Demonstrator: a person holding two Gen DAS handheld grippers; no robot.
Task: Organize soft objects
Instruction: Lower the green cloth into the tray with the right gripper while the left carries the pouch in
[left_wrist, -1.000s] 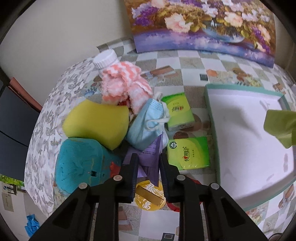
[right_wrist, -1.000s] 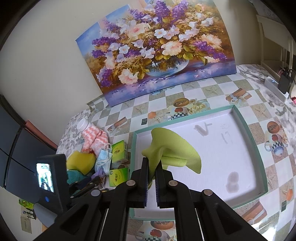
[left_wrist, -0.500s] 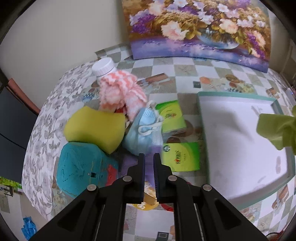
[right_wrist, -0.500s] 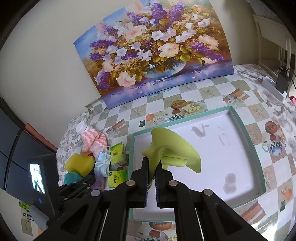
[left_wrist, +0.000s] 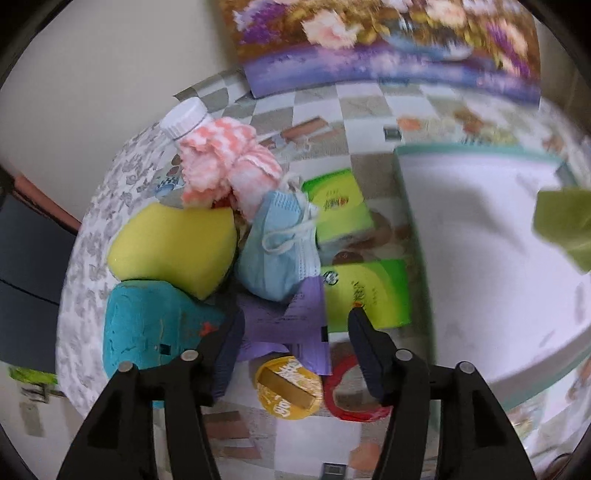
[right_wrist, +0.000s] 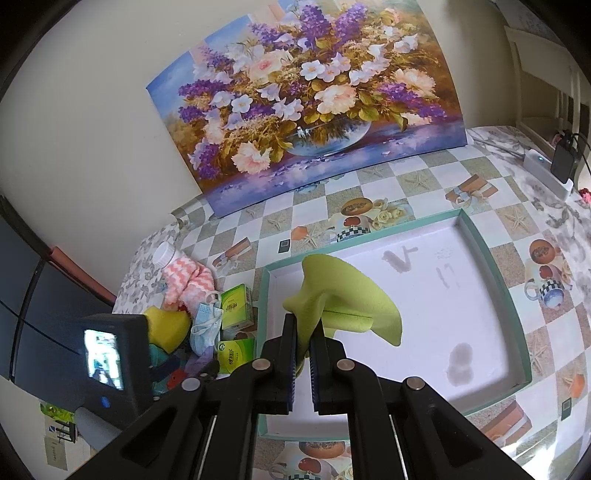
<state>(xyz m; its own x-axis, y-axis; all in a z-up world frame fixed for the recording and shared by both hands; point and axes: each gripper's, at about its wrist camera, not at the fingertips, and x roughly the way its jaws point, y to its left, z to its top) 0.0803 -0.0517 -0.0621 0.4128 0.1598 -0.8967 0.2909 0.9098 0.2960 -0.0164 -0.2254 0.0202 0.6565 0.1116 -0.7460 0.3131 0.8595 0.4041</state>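
My right gripper (right_wrist: 303, 325) is shut on a lime-green cloth (right_wrist: 343, 291) and holds it above the white tray with a teal rim (right_wrist: 509, 288). The cloth also shows at the right edge of the left wrist view (left_wrist: 565, 221). My left gripper (left_wrist: 295, 317) is open and empty, over a purple sheet (left_wrist: 284, 321) in the pile at the tray's left. The pile holds a blue face mask (left_wrist: 277, 240), a yellow sponge (left_wrist: 173, 247), a teal sponge (left_wrist: 147, 328), a pink-and-white knit cloth (left_wrist: 221, 162) and two green tissue packs (left_wrist: 369, 291).
A white-capped bottle (left_wrist: 184, 118) lies behind the pink cloth. A yellow lid (left_wrist: 288, 387) and a red ring (left_wrist: 351, 391) lie under my left gripper. A flower painting (right_wrist: 306, 99) leans on the wall. A charger (right_wrist: 561, 162) sits far right.
My left gripper went from part open to shut and now stands wide open, closer to the pile. My right gripper still holds the green cloth over the tray, nearly unmoved.
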